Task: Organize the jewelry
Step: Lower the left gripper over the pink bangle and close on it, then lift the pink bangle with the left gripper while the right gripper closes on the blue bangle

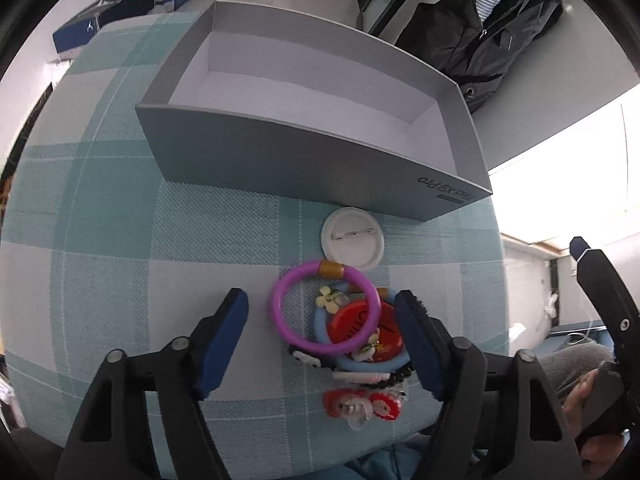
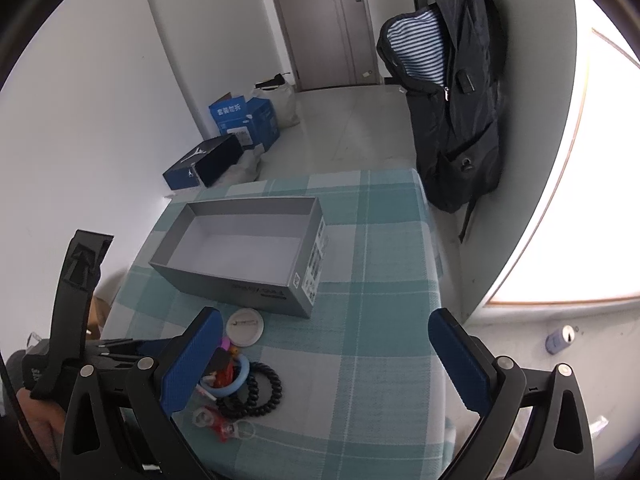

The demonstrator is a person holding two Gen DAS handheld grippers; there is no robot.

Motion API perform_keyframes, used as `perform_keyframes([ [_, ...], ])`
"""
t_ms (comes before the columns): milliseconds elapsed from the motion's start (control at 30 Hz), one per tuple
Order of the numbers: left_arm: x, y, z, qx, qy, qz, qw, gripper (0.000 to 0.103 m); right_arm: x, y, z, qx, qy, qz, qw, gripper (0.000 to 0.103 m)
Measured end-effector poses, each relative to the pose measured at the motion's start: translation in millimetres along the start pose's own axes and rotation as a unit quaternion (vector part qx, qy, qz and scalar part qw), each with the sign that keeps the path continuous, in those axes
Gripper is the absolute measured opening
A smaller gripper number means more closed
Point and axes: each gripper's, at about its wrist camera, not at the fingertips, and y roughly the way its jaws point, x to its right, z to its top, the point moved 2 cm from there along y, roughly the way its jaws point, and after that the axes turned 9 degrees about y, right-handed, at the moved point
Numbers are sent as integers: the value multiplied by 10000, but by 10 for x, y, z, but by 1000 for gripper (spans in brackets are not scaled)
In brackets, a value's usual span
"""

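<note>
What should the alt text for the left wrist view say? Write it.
The open left gripper straddles a purple bangle atop a jewelry pile on a checked cloth. Beyond it lie a white pin badge and an empty grey box.

The left wrist view looks steeply down along its hand-held gripper (image 1: 322, 320), close over the jewelry pile (image 1: 348, 332) on the checked desk (image 1: 100, 208), with the grey box (image 1: 312, 148) just beyond. The right wrist view sits higher and farther back, tilted less steeply (floor, door and hanging jacket (image 2: 456, 92) all show). Both views share the pile, the white badge (image 2: 245, 332), the box and the blue cartons (image 2: 244, 120) on the floor.
</note>
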Motion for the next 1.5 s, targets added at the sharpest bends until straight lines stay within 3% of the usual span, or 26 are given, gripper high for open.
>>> perform_keyframes([
  [100, 13, 5, -7, -30, 63, 121, 9999, 51, 1, 15, 12, -20, 9, 16, 10000, 103],
  [400, -49, 1, 48, -22, -32, 0, 10000, 48, -2, 26, 18, -25, 18, 37, 10000, 103],
  [933, -536, -543, 6, 633, -782, -950, 9904, 47, -188, 233, -148, -639, -92, 507, 9966, 103],
  [1167, -757, -742, -122, 887, -1063, -1013, 9852, 47, -453, 378, -286, -995, -299, 689, 9922, 102],
  [1233, -752, -746, -145, 939, -1080, -972, 9849, 47, -524, 431, -332, -1114, -387, 707, 9905, 97],
  [1500, -875, -826, -212, 1058, -1210, -1001, 9819, 47, -825, 668, -607, -1536, -1087, 460, 9811, 92],
])
